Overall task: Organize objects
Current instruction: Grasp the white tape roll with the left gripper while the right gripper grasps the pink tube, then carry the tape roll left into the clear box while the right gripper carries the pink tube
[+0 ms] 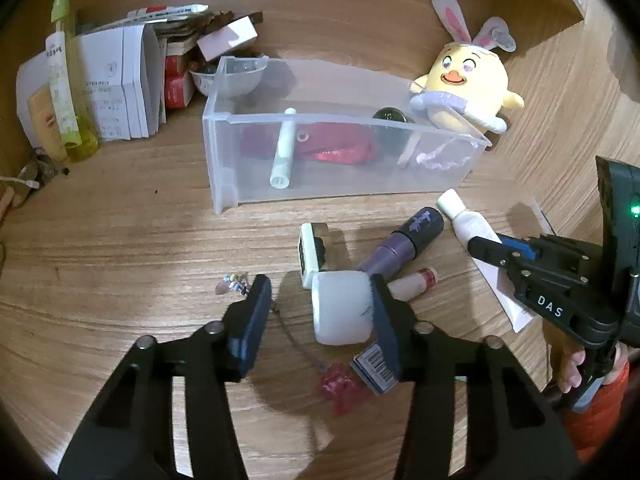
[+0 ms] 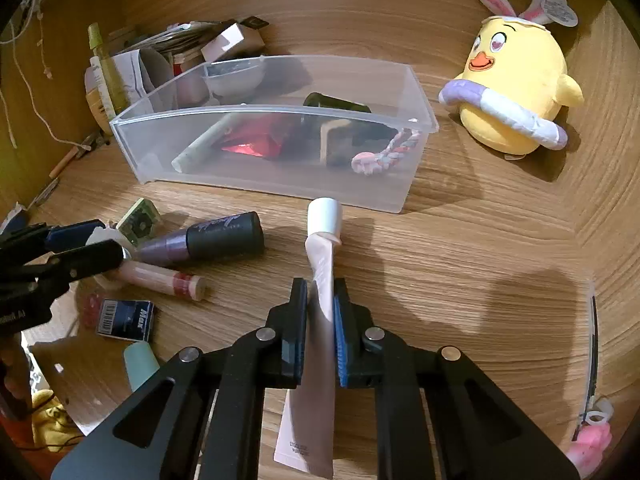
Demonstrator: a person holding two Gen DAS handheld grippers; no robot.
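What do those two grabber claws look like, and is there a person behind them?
Both are black plastic claws with silver round bolts. The left gripper has dark blue pads on its fingers. The right gripper has brighter blue ridged pads; seen from the side it carries white letters "DAS" and a small green light. A person's hand with an orange-red sleeve holds its handle.
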